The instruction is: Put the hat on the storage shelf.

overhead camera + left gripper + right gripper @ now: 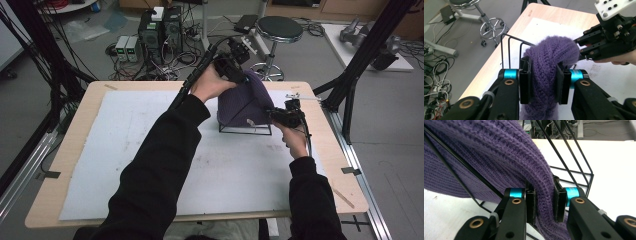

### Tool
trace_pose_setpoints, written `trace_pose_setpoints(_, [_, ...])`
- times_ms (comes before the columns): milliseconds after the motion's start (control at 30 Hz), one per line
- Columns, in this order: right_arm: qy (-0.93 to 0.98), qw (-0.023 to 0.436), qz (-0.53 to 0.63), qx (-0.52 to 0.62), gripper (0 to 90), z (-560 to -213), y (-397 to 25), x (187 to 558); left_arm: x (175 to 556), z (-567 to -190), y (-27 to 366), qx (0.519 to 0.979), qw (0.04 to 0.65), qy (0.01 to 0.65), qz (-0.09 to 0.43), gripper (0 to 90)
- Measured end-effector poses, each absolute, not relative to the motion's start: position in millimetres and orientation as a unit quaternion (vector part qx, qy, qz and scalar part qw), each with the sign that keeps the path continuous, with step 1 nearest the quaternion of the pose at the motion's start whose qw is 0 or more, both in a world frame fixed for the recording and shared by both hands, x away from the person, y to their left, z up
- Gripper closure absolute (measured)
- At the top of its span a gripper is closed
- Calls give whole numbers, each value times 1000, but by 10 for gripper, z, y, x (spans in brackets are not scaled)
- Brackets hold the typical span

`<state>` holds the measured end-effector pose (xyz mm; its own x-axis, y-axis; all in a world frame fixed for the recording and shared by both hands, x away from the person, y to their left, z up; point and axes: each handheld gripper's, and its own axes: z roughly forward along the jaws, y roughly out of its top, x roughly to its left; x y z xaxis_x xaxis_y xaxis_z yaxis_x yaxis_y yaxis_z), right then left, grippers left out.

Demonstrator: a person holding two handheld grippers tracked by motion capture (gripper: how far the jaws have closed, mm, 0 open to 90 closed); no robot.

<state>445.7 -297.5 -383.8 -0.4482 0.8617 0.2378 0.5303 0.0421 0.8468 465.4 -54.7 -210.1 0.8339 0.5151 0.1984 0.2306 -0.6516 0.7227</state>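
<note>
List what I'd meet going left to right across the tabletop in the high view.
White mat → left gripper gripping the purple knit hat on the black wire rack → right gripper pinching the hat's right side.

The person's left arm, in a black sleeve, reaches far forward and to the right across the surface, its hand (209, 84) wrapped around the black two-jaw left tool (239, 79). In the left gripper view that left tool (541, 82) has its jaws drawn in, clamped on a fold of purple ribbed knit cap (549, 56). The right arm, also black-sleeved, is bent and shorter in reach; its hand (294, 140) grips the black right tool (272, 116). That right tool (544, 203) likewise pinches the cap's ribbed edge between its jaws.
</note>
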Motion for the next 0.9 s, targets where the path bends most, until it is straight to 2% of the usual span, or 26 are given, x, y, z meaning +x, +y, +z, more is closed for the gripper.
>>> trace_pose_setpoints(67, [701, 167, 480, 501, 773, -3854, -2988, 4460, 4665, -2111, -550, 887, 361, 210, 199, 662])
trace_pose_setpoints(267, [705, 158, 457, 519, 721, -3894, -3031, 4469, 4690, -2102, -521, 880, 375, 211, 202, 626])
trace_pose_setpoints(333, [703, 153, 452, 528, 657, -3907, -3058, 4475, 4695, -2090, -498, 878, 382, 208, 199, 603])
trace_pose_setpoints(467, [697, 133, 450, 542, 409, -3921, -3138, 4477, 4695, -2103, -447, 870, 400, 206, 202, 488])
trace_pose_setpoints(600, [692, 121, 473, 532, 241, -3862, -3191, 4427, 4698, -2151, -347, 857, 426, 212, 196, 421])
trace_pose_setpoints(667, [695, 136, 478, 520, 200, -3813, -3164, 4384, 4700, -2177, -303, 856, 430, 214, 193, 402])
trace_pose_setpoints(900, [701, 175, 455, 520, 155, -3744, -3072, 4307, 4646, -2224, -74, 846, 446, 216, 197, 350])
